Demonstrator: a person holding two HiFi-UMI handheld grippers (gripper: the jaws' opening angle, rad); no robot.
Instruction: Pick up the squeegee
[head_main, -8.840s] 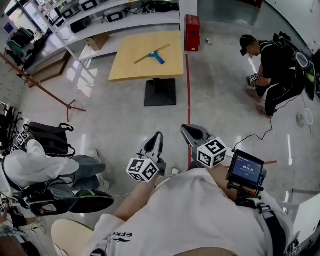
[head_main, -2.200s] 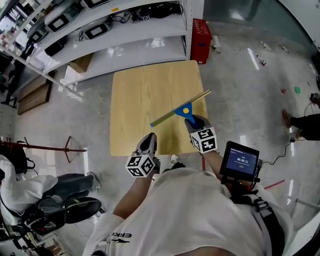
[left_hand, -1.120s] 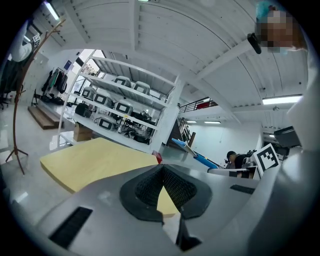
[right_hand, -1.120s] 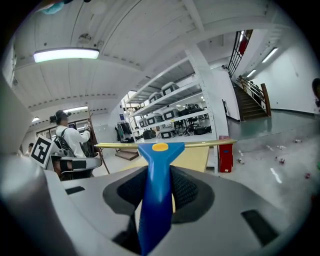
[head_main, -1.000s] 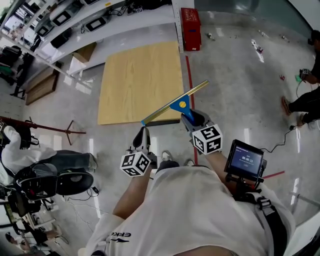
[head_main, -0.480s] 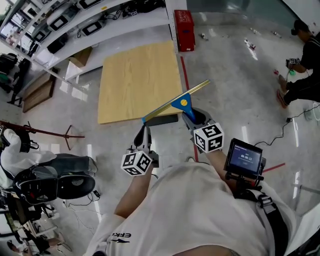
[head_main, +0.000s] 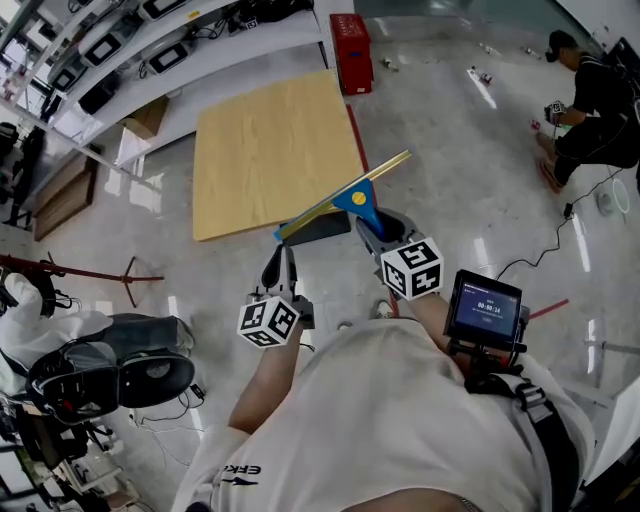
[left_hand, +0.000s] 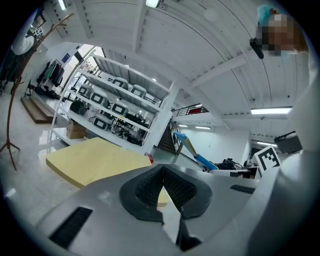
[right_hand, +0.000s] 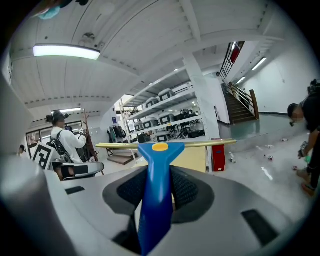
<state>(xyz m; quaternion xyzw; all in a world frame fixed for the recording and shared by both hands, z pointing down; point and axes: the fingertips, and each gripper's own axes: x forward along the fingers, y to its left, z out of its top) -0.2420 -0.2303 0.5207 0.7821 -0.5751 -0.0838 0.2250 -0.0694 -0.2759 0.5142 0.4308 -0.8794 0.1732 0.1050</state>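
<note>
**A:** Where is the squeegee (head_main: 352, 197) now?

**B:** It is in the air in front of the person, lifted off the table (head_main: 260, 150). It hangs near the table's closer edge, partly over the floor (head_main: 450, 200). The right gripper (head_main: 375, 225) has its jaws closed on the blue handle (right_hand: 156, 195), with one pad pressing each side.

**A:** And the left gripper (left_hand: 162, 172)?

**B:** Its jaws are together and there is nothing between them. It hangs beside the right one, apart from the squeegee.

**A:** How does one do this step well?

**B:** I think the lift is nearly complete. The grip must be firm, because the long blade (head_main: 385, 168) sits at the far end and may twist the handle in the pads. I would carry it level, without a fast swing, and watch the blade end that is close to the table.

**A:** Which way does it point?

**B:** The handle runs along the jaws, away from the person, with the blade at the far end. The blade's long axis crosses the handle. In the head view it goes from lower left to upper right, and in the right gripper view it looks almost level.
</note>
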